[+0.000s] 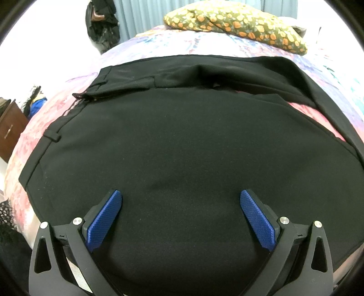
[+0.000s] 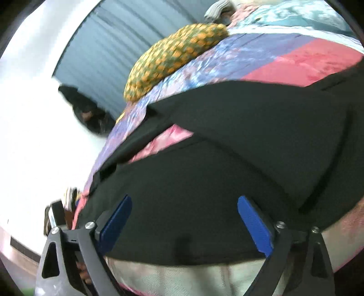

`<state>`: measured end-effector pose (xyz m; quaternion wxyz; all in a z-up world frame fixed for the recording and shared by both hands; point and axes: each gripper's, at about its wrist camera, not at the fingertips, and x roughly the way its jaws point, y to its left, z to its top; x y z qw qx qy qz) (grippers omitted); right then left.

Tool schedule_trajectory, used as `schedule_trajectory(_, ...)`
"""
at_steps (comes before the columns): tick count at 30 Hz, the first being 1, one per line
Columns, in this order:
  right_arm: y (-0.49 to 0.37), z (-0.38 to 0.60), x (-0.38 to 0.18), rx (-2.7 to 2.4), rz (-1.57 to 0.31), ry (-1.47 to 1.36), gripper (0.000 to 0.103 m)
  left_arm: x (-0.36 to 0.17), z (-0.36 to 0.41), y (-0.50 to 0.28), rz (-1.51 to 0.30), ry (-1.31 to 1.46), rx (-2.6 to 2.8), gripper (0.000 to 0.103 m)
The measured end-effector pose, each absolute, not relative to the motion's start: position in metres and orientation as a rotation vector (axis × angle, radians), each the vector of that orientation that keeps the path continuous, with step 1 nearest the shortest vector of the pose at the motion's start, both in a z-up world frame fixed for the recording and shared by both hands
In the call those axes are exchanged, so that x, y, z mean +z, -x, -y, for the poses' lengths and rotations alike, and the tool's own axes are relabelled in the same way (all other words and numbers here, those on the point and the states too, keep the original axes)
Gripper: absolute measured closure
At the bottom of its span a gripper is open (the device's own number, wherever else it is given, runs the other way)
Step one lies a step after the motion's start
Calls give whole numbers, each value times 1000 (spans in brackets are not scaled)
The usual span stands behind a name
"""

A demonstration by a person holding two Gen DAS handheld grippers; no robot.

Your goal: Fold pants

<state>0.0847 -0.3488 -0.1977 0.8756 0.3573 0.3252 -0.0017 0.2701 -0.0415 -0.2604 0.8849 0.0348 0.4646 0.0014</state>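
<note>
Black pants (image 1: 182, 141) lie spread on a bed, waistband at the left, one leg running back right and the other across the front. My left gripper (image 1: 180, 195) is open, hovering low over the near leg's cloth, holding nothing. In the right wrist view the pants (image 2: 227, 182) fill the middle, with one leg (image 2: 261, 118) lying across the other at an angle. My right gripper (image 2: 184, 200) is open over the pants' near edge, empty. That view is tilted and blurred.
The bed has a pink, purple and blue floral cover (image 1: 173, 43). A green pillow with orange flowers (image 1: 236, 22) lies at the far end; it also shows in the right wrist view (image 2: 177, 54). A brown nightstand (image 1: 10, 129) stands left. Curtains (image 1: 141, 16) hang behind.
</note>
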Motion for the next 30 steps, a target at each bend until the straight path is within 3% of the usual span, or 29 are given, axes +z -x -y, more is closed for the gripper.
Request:
schedule_trajectory(21,-49,440,-206,-275,-501,-1128,9,-261,42,-269,-953,-77,10,1)
schedule_trajectory(22,-48,442,-207,-272,-496,-1142,14,-261,41,-269,-953,-77,10,1)
schedule_trajectory(24,-49,445,-208,-293,-521,-1143,39,-261,42,-269,-950,-77,11,1)
schedule_trajectory(25,-50,448,-210,-297,-555,-1134,68,-261,42,-269,-949,-78,12,1)
schedule_trajectory(26,-52,449,-213,-299,-590,-1129,82,-261,42,-269,-949,-77,12,1)
schedule_trajectory(30,-53,451,-204,-301,-605,-1083,86,-257,42,-272,-984,-72,15,1)
